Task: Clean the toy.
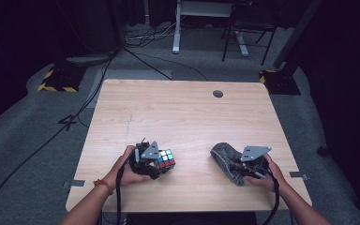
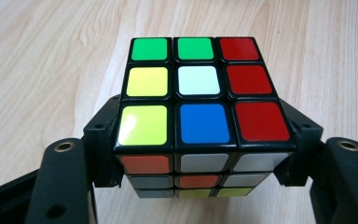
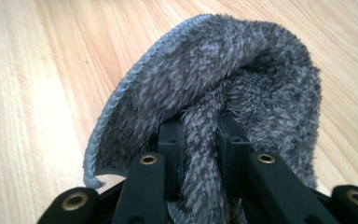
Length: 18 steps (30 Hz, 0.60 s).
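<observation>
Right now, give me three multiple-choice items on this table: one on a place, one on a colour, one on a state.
1. The puzzle cube is at the table's
A. far edge
B. near left
C. far right

2. The centre sticker on the cube's top face in the left gripper view is
A. white
B. orange
C. black

3. The right gripper is
A. wide open
B. lying unused
C. shut on the grey cloth

Answers: 1 B, high view shows it by the left hand; 2 A, white between yellow and red; 3 C, cloth pinched between its jaws.

Light wooden table (image 1: 183, 117) on grey carpet (image 1: 23, 140), dark room.
</observation>
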### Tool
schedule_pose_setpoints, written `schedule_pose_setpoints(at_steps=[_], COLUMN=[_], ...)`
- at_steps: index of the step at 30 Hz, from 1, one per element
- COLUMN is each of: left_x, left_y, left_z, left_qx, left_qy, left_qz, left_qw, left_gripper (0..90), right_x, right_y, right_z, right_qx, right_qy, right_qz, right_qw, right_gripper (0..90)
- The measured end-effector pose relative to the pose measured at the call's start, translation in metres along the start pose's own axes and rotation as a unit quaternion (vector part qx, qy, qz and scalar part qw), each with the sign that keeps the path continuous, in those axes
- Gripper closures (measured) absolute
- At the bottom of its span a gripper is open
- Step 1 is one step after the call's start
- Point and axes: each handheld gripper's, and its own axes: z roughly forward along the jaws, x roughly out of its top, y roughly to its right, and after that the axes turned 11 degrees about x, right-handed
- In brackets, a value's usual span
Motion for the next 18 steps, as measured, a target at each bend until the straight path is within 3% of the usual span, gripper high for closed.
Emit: schedule_pose_setpoints(at_steps=[10,16,18], left_x=[-0.023,-0.028,-0.03], left_y=[-0.004,-0.005,-0.003], left_z=[0.0,0.002,0.004], left_qx=[-0.017,-0.024,-0.019], left_qy=[-0.005,-0.009,-0.016], left_qz=[-0.028,-0.042,-0.037], left_qw=[0.9994,0.9988,0.999], left_gripper=[32.7,31.7,31.6], right_x=[-0.017,-0.02,-0.019], right_y=[0.005,0.007,0.006], right_z=[0.0,0.003,0.003], right_qx=[0.0,0.006,0.005], right_qy=[0.011,0.016,0.014], right_qz=[0.026,0.036,0.034], right_qw=[0.9996,0.9992,0.9993], right_gripper=[73.2,71.0,70.1])
